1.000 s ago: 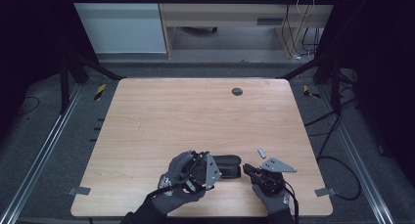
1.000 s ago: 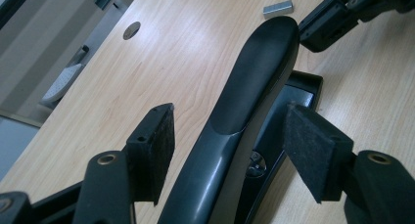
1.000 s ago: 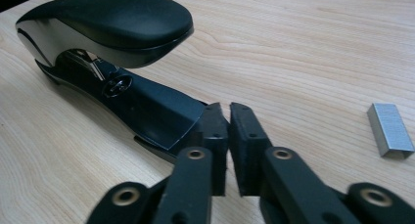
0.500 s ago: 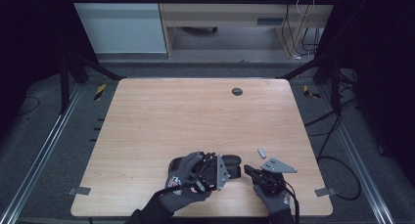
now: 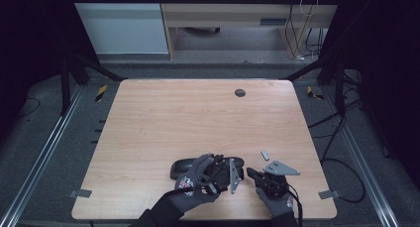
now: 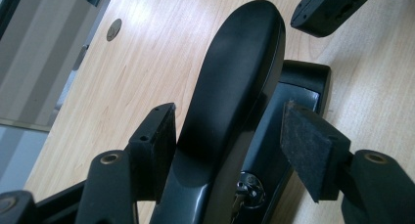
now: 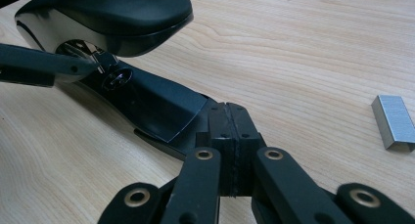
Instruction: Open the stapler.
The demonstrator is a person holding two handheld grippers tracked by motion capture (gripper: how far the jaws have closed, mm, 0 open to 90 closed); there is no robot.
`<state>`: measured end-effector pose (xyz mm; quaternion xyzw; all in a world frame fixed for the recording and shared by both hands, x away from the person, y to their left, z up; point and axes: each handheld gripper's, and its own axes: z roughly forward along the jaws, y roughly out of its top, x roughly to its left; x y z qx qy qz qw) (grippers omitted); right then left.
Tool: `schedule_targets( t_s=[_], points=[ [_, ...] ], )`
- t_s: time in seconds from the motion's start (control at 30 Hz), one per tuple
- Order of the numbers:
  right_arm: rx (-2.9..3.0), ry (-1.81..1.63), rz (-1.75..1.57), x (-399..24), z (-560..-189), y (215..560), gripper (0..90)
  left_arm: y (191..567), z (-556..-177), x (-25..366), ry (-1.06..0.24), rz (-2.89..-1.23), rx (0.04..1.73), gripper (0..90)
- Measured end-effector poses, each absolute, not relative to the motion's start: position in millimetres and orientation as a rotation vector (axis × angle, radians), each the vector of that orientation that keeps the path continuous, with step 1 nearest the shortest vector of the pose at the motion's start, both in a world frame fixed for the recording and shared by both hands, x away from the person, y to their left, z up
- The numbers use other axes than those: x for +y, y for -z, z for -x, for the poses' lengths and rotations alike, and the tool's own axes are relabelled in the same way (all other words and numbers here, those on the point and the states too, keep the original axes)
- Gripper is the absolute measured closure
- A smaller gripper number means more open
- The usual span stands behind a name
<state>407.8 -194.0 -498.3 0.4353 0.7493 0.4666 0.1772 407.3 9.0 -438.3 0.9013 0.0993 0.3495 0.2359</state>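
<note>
Item: stapler (image 6: 230,92), opened, top arm raised between the left gripper (image 6: 227,150)'s spread jaws. Right gripper (image 7: 230,136), jaws closed together, presses the stapler's base. Staple strip (image 7: 394,121) right of them. Step: opening for reloading; next, likely fetch strip.

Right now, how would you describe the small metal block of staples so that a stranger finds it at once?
Look at the wooden table, near its front right edge. Just beyond the right gripper, apart from the black stapler, lies the staple strip: the one small, silvery, ridged bar among black things.
</note>
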Motion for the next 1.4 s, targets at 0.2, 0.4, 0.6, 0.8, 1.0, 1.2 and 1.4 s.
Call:
schedule_targets(
  t_s=[0.2,0.4,0.6,0.8,1.0,1.2,1.4],
  points=[
    [2.124,-1.320,-1.233,-193.7,-408.0,499.1,90.0,441.9,-412.4,1.5,-0.974,-2.492,0.267,39.0],
    [2.128,-1.319,-1.231,-193.9,-408.5,499.6,90.0,445.3,-418.2,-4.3,-0.995,-2.501,0.269,39.9],
    [2.120,-1.324,-1.234,-194.1,-408.2,499.5,90.0,446.6,-420.0,-7.8,-1.024,-2.511,0.261,43.2],
    [2.125,-1.330,-1.233,-192.7,-409.1,501.1,90.0,447.2,-418.7,-14.4,-1.060,-2.527,0.236,45.1],
    [2.129,-1.330,-1.236,-190.6,-410.5,502.8,90.0,446.5,-417.1,-16.6,-1.087,-2.549,0.209,47.5],
    [2.136,-1.339,-1.238,-188.4,-412.8,503.6,90.0,446.7,-416.6,-17.1,-1.104,-2.552,0.194,48.3],
    [2.160,-1.328,-1.249,-182.4,-415.8,506.6,90.0,448.7,-415.4,-17.9,-1.125,-2.540,0.186,49.2]
  ],
)
